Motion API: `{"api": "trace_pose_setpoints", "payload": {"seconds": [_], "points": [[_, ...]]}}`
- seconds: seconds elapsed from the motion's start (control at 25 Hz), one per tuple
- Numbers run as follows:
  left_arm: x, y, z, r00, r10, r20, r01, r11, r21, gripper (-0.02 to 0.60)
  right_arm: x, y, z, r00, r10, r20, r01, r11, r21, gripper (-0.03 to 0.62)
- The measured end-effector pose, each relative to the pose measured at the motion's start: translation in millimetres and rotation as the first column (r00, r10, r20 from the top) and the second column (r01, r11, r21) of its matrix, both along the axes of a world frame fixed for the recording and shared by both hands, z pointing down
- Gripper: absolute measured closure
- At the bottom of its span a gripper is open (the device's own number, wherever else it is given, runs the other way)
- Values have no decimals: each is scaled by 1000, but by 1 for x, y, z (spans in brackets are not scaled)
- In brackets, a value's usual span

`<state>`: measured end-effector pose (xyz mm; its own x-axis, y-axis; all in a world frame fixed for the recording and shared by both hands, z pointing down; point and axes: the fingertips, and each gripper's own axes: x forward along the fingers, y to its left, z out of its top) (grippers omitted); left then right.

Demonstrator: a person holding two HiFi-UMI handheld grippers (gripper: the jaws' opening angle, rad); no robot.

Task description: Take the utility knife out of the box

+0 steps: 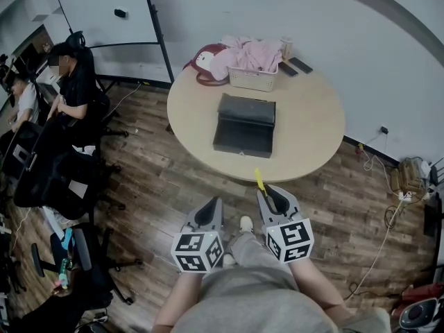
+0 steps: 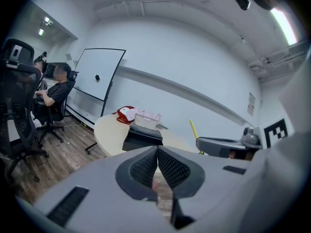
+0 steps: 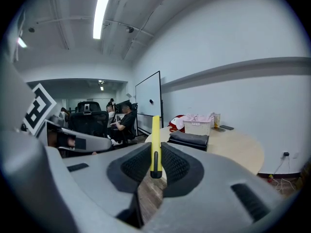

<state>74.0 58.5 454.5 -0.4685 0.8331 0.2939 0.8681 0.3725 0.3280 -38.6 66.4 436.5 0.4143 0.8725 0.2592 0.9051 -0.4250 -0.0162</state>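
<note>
My right gripper (image 1: 267,193) is shut on a yellow utility knife (image 3: 155,144), which sticks out past the jaws toward the table's near edge (image 1: 259,180). The black box (image 1: 245,124) lies closed in the middle of the round beige table (image 1: 312,137), well ahead of both grippers. My left gripper (image 1: 214,207) hangs beside the right one over the wooden floor, its jaws shut with nothing between them. In the left gripper view the box (image 2: 142,136) sits on the table ahead, and the knife (image 2: 193,130) shows at the right.
At the table's far side stand a white basket with pink cloth (image 1: 253,64), a red bag (image 1: 205,64) and two phones (image 1: 295,66). Seated people and black office chairs (image 1: 55,179) fill the left. A whiteboard (image 1: 111,9) leans at the back. Cables lie at the right.
</note>
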Motion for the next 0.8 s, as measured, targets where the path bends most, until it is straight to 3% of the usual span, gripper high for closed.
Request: {"api": "trace_pose_setpoints", "payload": {"seconds": [0.8], "points": [[2, 7, 2, 1000, 4, 9, -4, 1000, 6, 577, 7, 2, -4, 1000, -24, 8, 24, 1000, -18, 540]]}}
